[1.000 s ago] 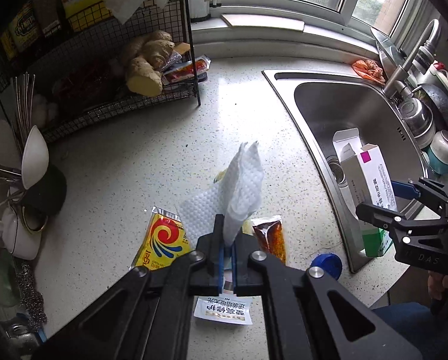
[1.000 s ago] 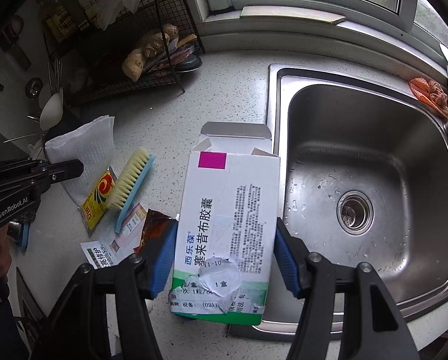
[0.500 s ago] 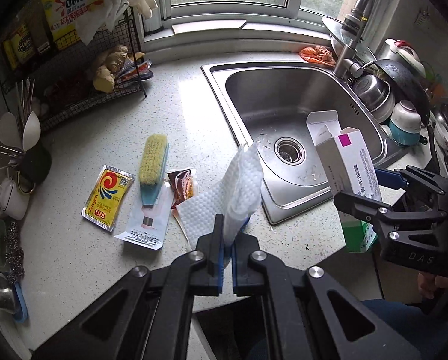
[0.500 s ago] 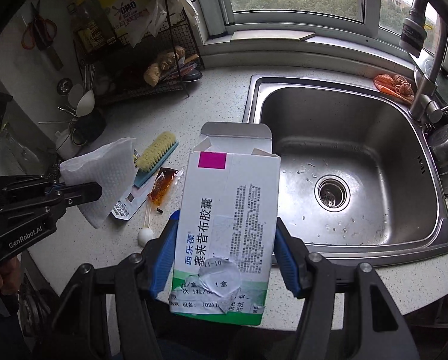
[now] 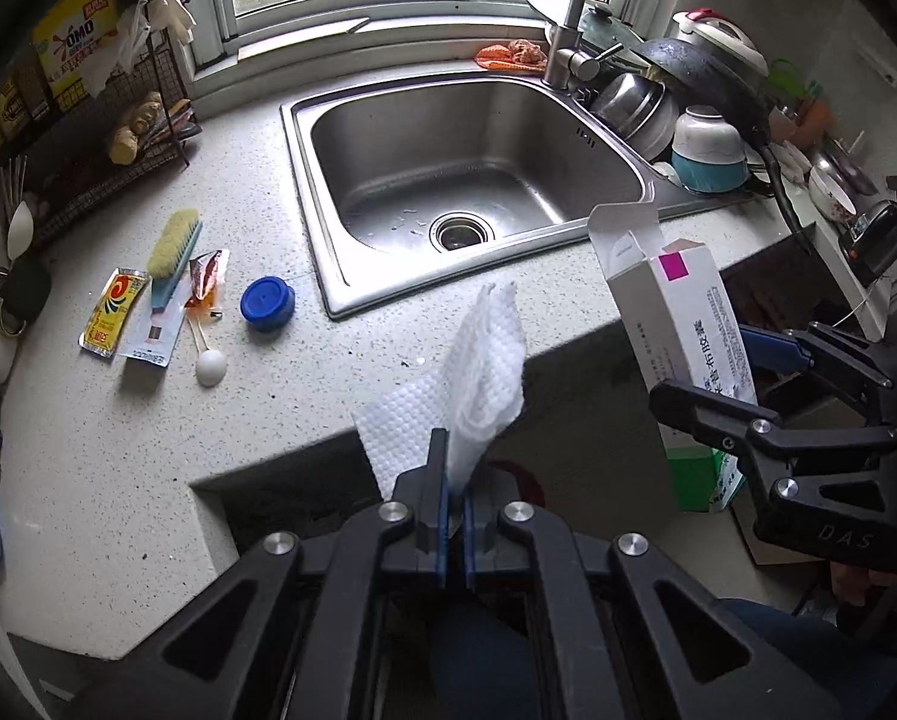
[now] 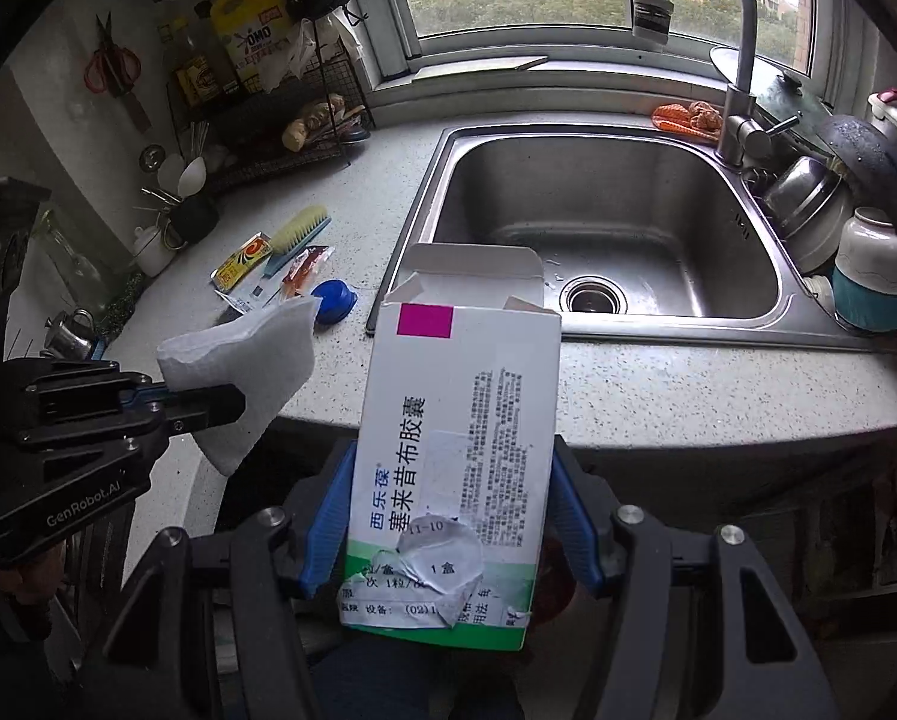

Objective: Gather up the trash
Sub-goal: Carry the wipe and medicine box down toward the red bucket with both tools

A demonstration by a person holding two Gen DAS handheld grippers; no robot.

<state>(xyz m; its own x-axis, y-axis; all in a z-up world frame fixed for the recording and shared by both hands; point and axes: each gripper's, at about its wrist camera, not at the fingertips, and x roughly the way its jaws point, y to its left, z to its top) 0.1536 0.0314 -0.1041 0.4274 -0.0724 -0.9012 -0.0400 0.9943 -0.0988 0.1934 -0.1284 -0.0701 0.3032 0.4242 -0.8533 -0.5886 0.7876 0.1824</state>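
Note:
My left gripper is shut on a crumpled white paper towel, held in the air just off the counter's front edge. My right gripper is shut on a white medicine box with a magenta square and an open top flap; the blue pads press its two sides. In the left wrist view the box stands to the right of the towel. Left on the counter lie a yellow sachet, a sauce packet, a white paper slip, a blue cap and a white-headed stick.
A steel sink fills the middle of the counter, with a tap behind it. Pots and bowls are stacked at its right. A wire rack stands at the back left. A yellow scrub brush lies beside the sachets.
Both grippers have pulled back from over the counter to beyond its front edge, still holding the towel and the box. The sink and counter litter now lie farther away.

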